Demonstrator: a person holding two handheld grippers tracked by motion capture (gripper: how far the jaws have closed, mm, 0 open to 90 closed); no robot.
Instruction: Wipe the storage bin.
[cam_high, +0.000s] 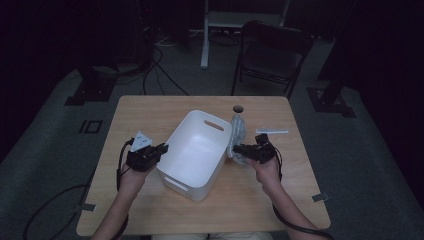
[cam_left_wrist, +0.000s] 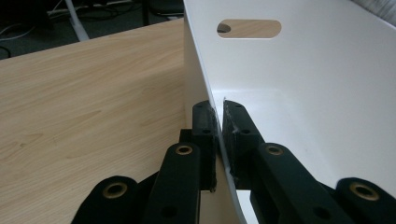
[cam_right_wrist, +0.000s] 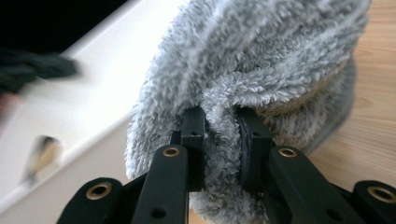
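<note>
From where I stand, the left gripper (cam_high: 161, 148) has its jaws pressed together on the thin side wall of the white bin (cam_high: 188, 165), one jaw outside and one inside, pinching the rim; in the left gripper view that gripper (cam_left_wrist: 218, 122) straddles the wall of the bin (cam_left_wrist: 299, 88), and an oval handle slot (cam_left_wrist: 249, 28) shows ahead of the jaws in the end wall. The right gripper (cam_high: 238, 148) is pinching a grey towel (cam_high: 237, 139), a thick, fluffy, shaggy-piled cloth bunched into soft folds. In the right gripper view a fold of the towel (cam_right_wrist: 261, 60) is squeezed between the jaws of that gripper (cam_right_wrist: 222, 128), the rest bulging above and around them, its lower edge on the wooden table (cam_right_wrist: 369, 116). The towel lies just ahead of the right gripper, against the outer wall of the bin, which sits between the two grippers. Beyond the right gripper, a thin white strip (cam_high: 272, 132) lies on the table (cam_high: 150, 107).
</note>
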